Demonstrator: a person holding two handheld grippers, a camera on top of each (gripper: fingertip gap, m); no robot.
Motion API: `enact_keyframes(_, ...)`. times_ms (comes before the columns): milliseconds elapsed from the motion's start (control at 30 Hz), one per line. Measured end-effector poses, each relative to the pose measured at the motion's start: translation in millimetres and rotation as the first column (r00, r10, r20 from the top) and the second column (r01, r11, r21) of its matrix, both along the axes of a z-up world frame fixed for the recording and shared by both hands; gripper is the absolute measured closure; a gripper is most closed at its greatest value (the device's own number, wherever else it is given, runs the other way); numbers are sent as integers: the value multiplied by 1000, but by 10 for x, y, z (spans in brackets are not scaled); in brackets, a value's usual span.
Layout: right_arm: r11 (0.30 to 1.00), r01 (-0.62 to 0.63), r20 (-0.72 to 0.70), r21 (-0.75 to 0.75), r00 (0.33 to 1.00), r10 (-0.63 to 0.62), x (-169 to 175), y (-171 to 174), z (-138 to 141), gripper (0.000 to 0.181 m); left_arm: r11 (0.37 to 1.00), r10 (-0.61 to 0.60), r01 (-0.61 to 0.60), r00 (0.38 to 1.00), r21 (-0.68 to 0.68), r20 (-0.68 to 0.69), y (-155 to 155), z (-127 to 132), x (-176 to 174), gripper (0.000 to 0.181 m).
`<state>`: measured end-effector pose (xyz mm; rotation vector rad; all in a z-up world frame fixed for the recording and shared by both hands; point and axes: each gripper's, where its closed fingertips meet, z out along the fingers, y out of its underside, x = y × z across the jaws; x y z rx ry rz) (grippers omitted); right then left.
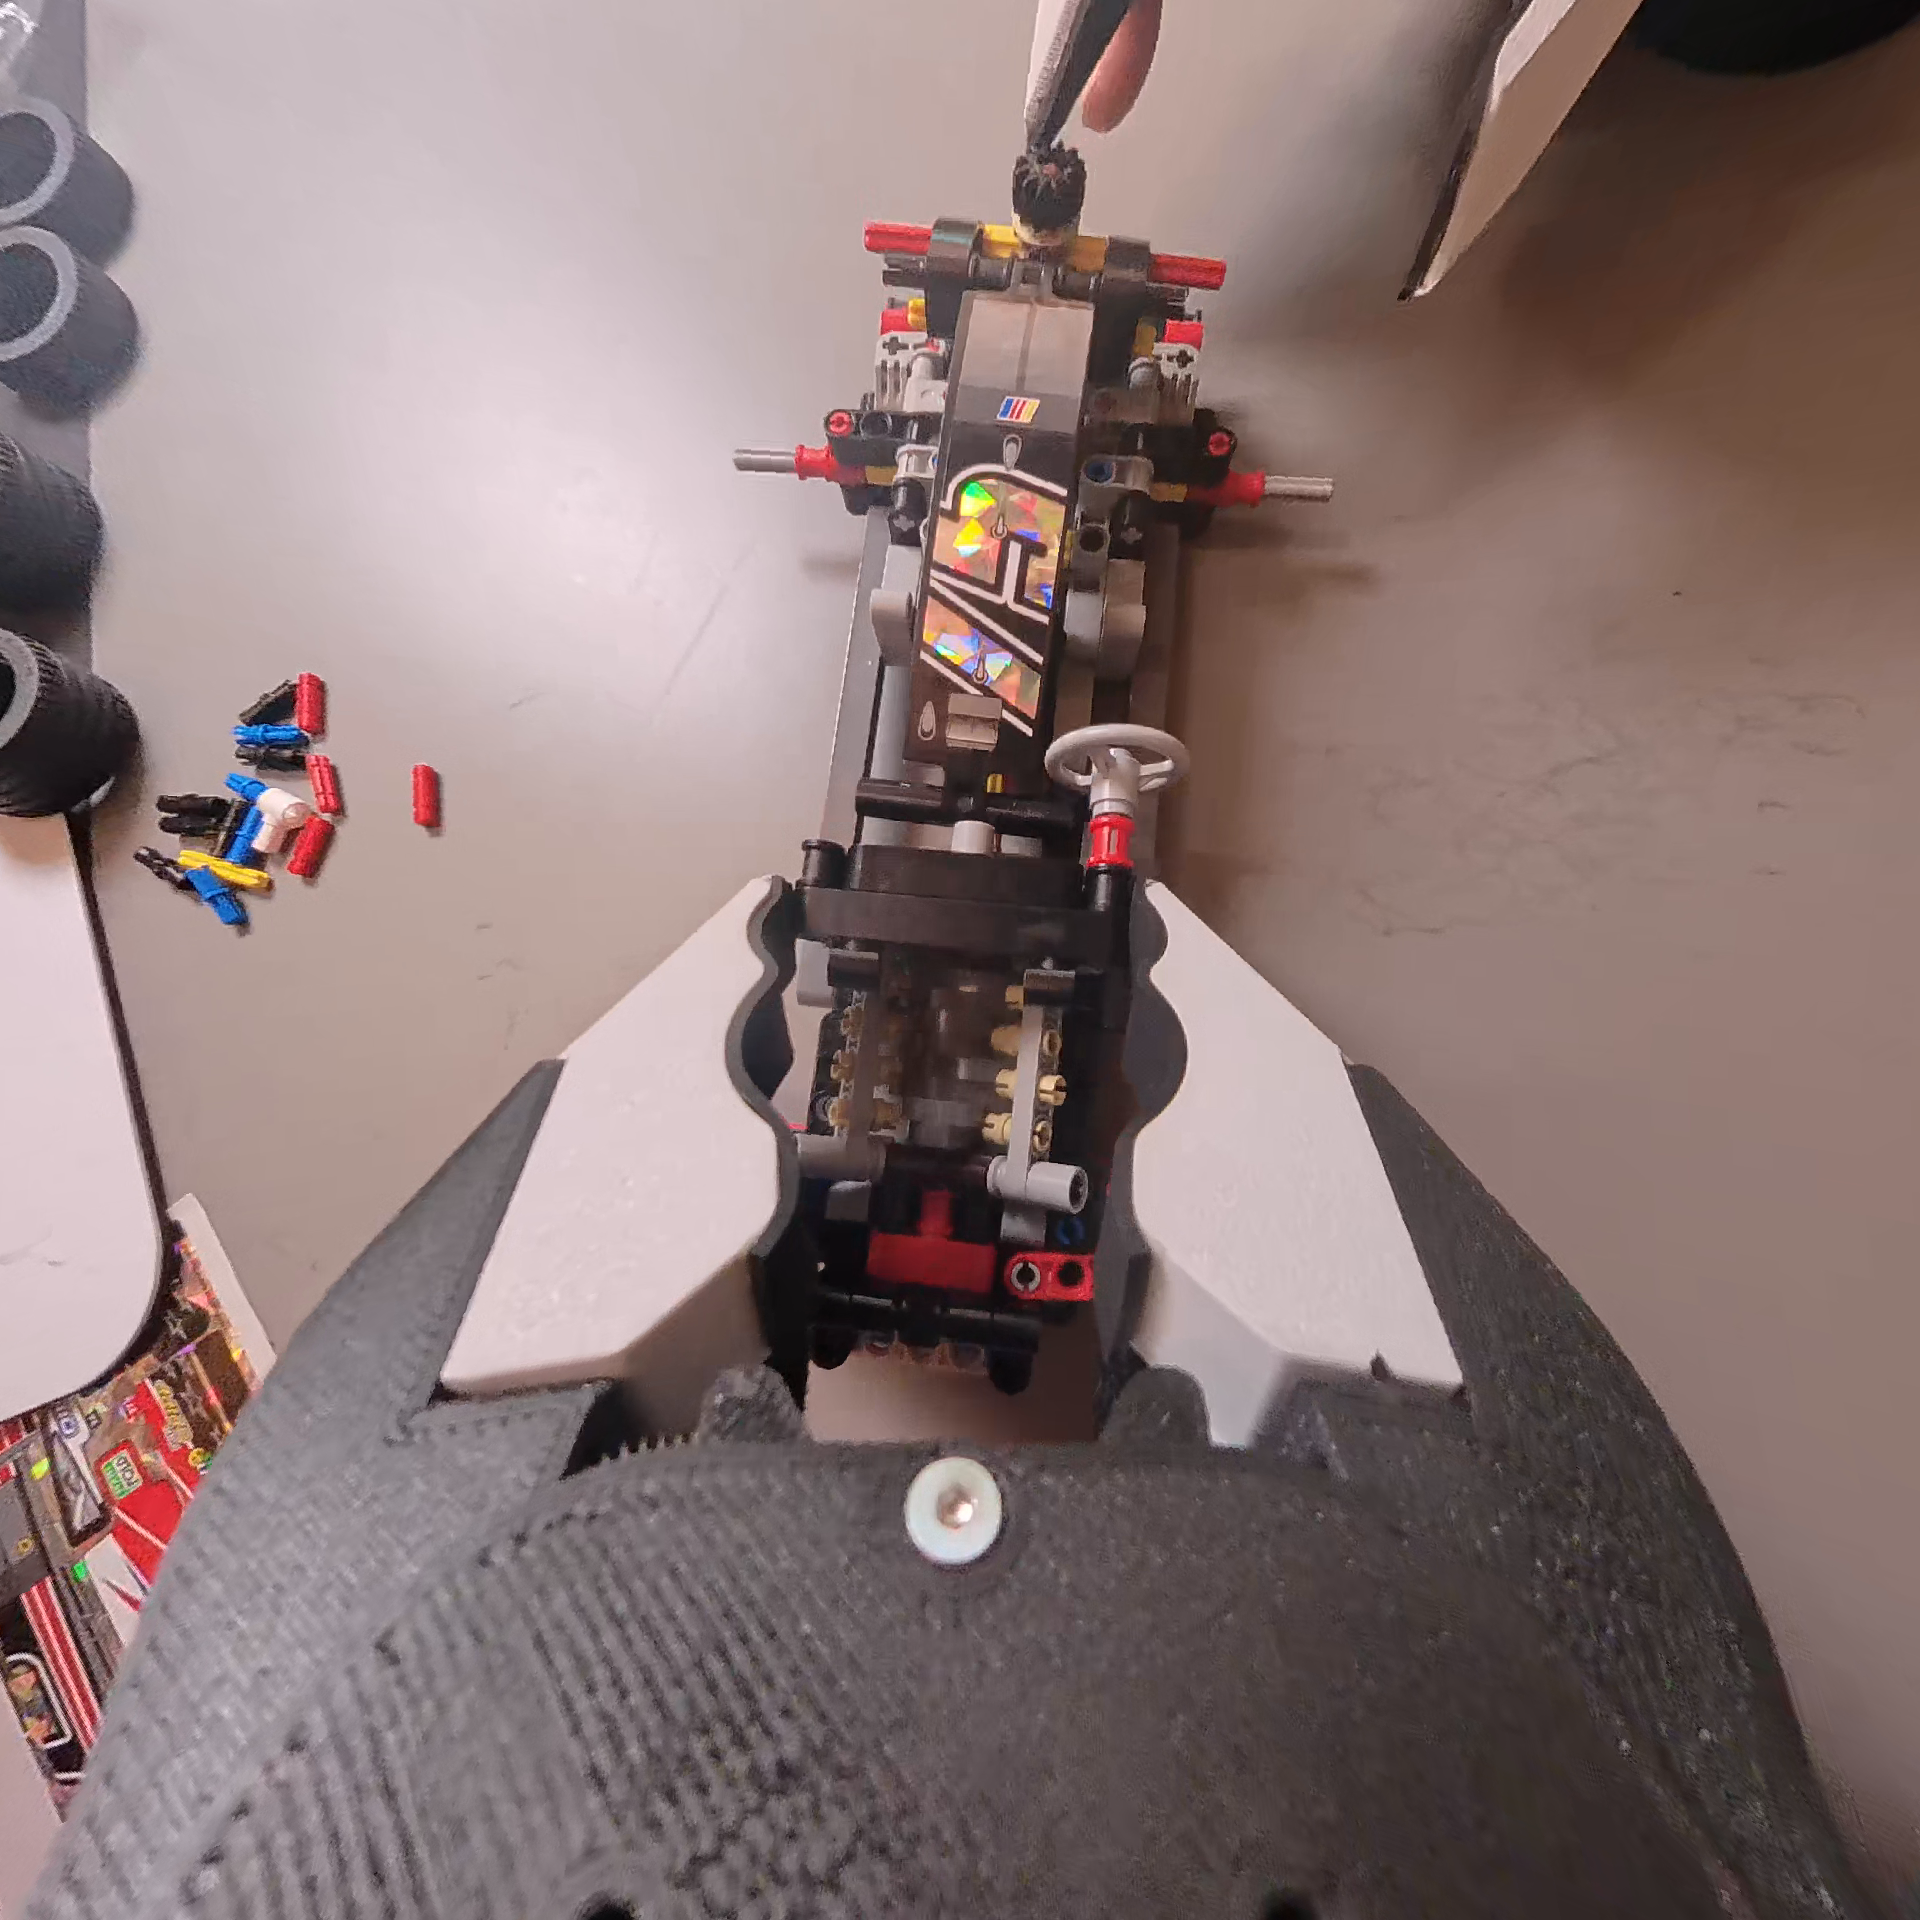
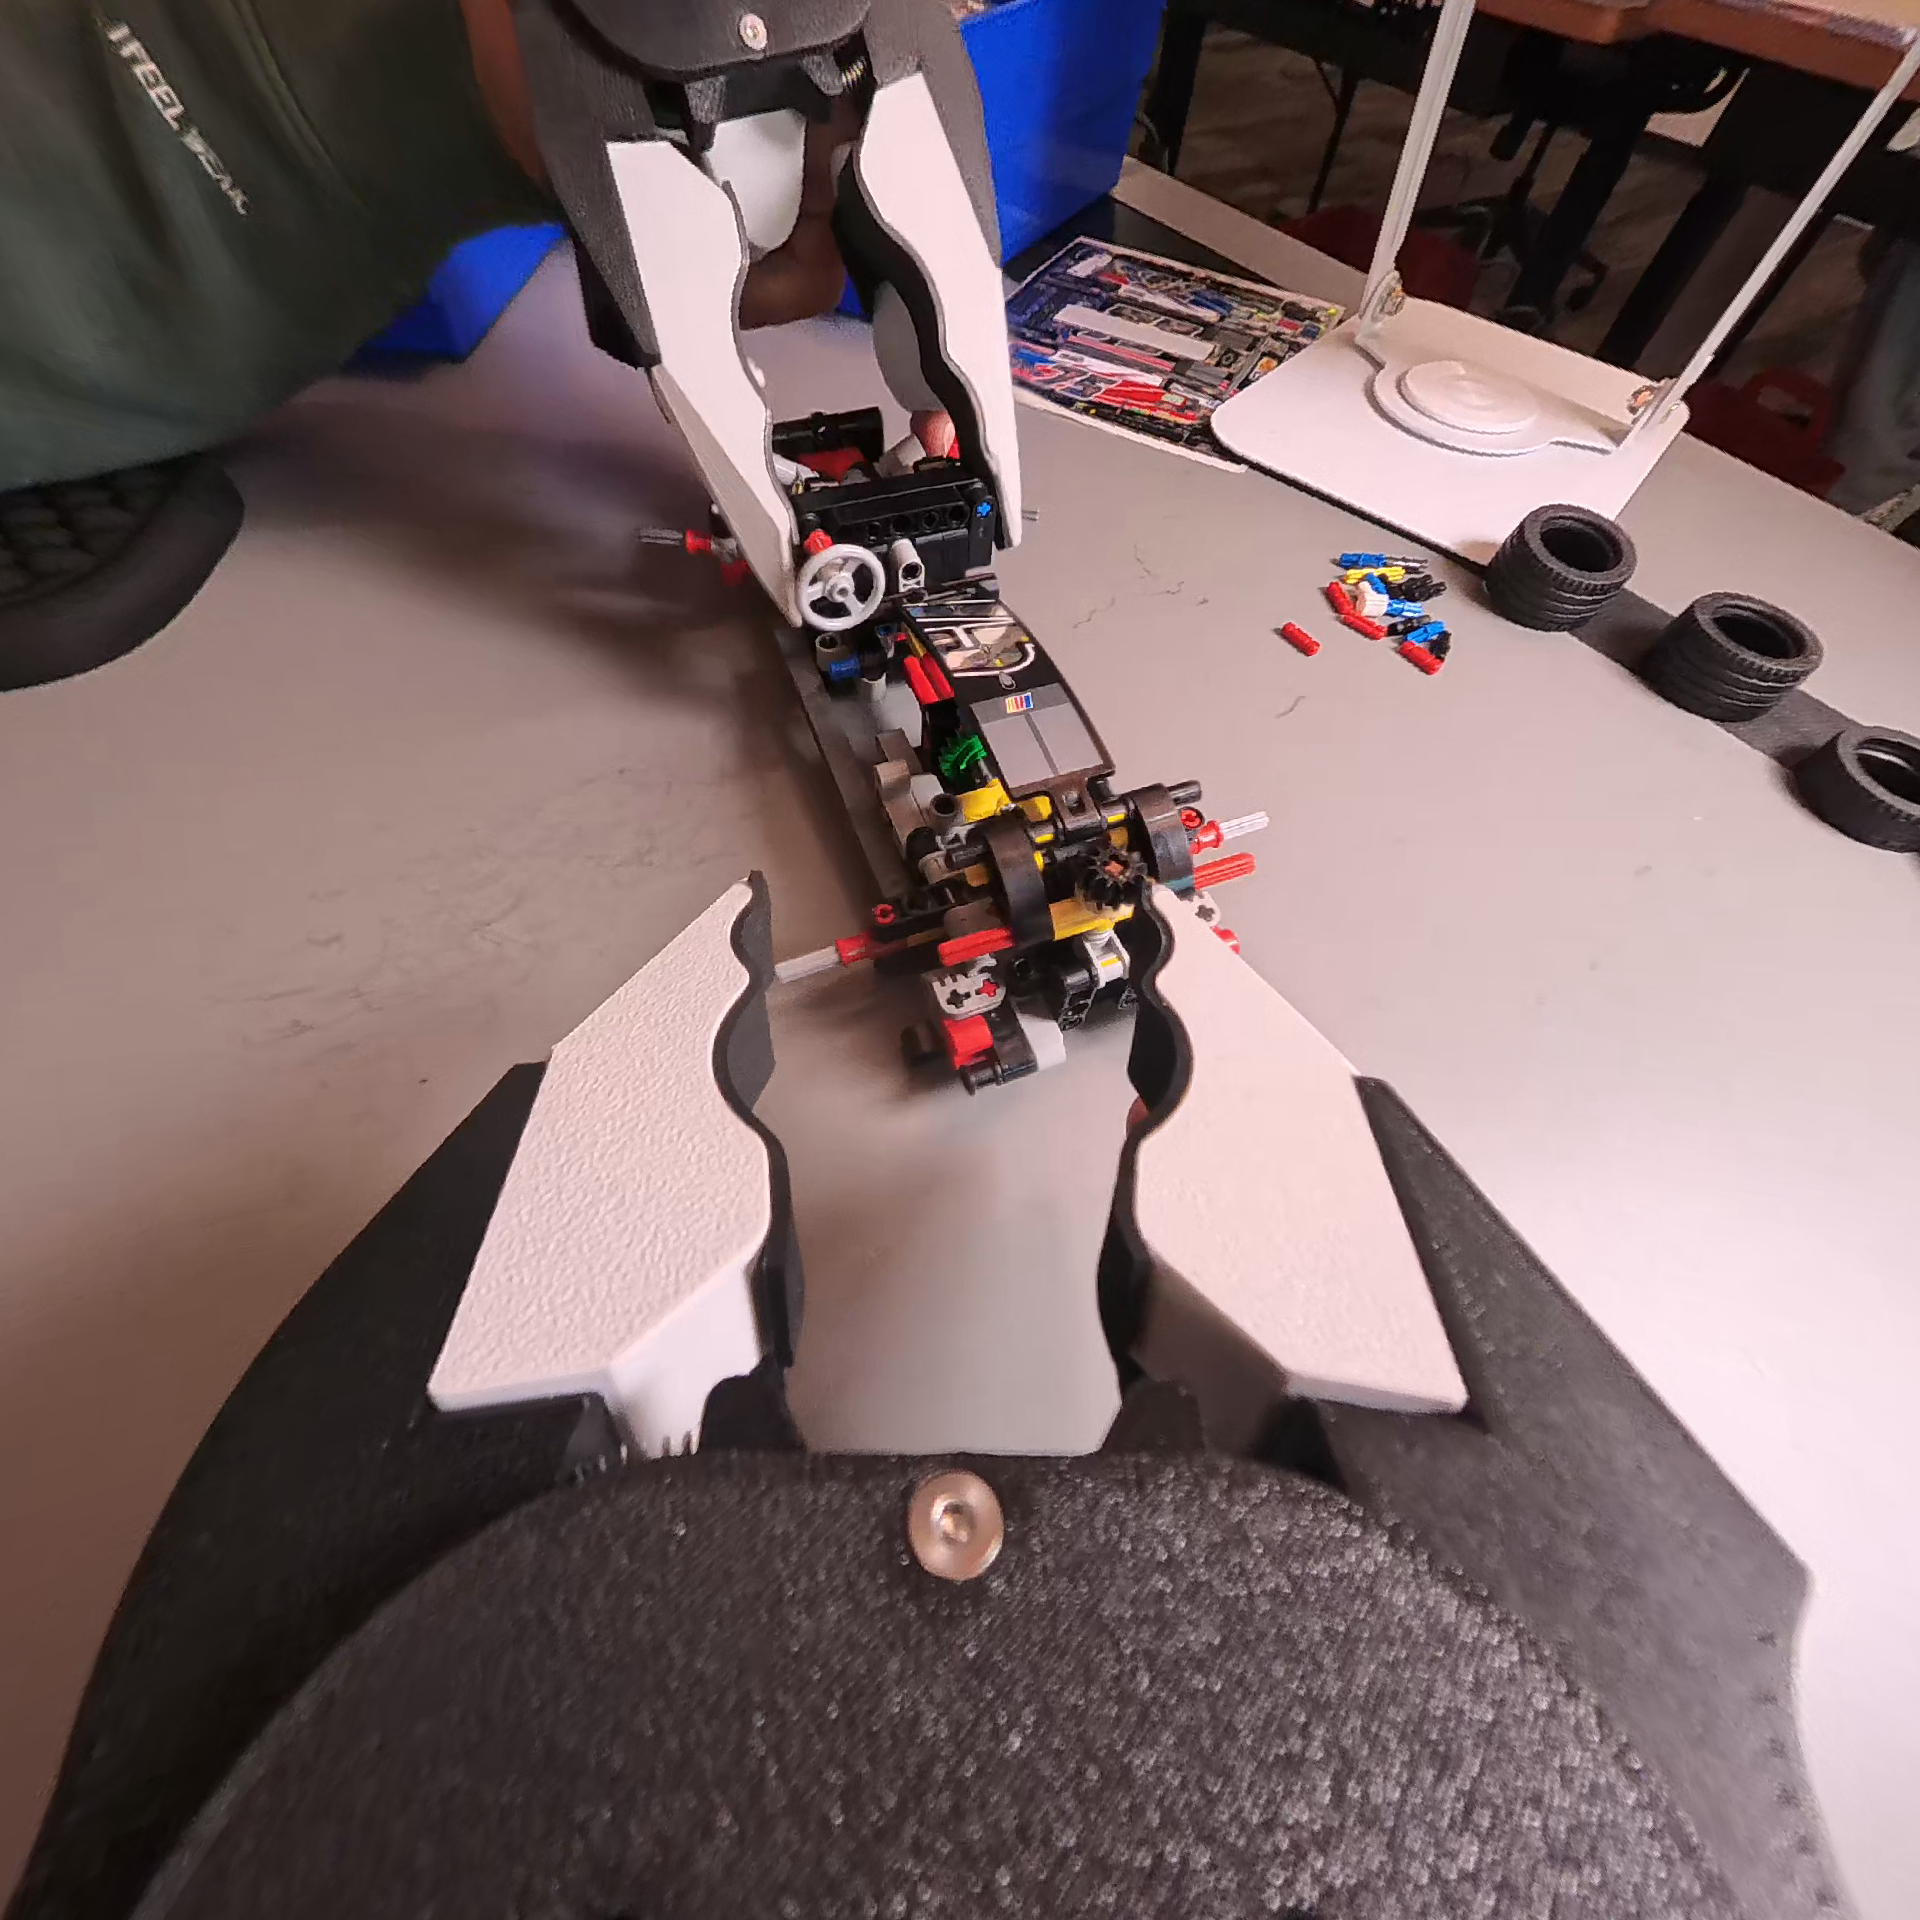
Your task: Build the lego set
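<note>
A long black Lego car chassis with shiny stickers and a grey steering wheel lies on the grey table. My left gripper is shut on the chassis's rear engine end. In the right wrist view the chassis points its front axle end at me, and the left gripper clamps the far end. My right gripper is open around the front end. Its right fingertip touches a small black gear there. The gear also shows in the left wrist view, under a dark fingertip.
Loose red, blue, black and yellow pins lie beside the car. Black tyres stand along the table edge. A sticker sheet, a white stand, a blue bin and a person in green are behind. One gripper's finger ends stand about 12 cm off the other's.
</note>
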<state>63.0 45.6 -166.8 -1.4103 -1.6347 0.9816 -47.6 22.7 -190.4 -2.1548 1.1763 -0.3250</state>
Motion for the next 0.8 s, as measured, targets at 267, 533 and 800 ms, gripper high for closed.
enact_keyframes(267,997,72,-49,8,996,-71,-29,77,118,117,1000,12,-14,998,23,56,26,66,11,119)
enact_keyframes(533,997,70,-14,-40,997,-70,-61,99,-29,114,998,16,-20,997,56,76,55,93,18,119)
enact_keyframes(800,991,111,-60,75,993,-106,-64,86,103,112,995,25,-37,990,87,136,91,191,20,119)
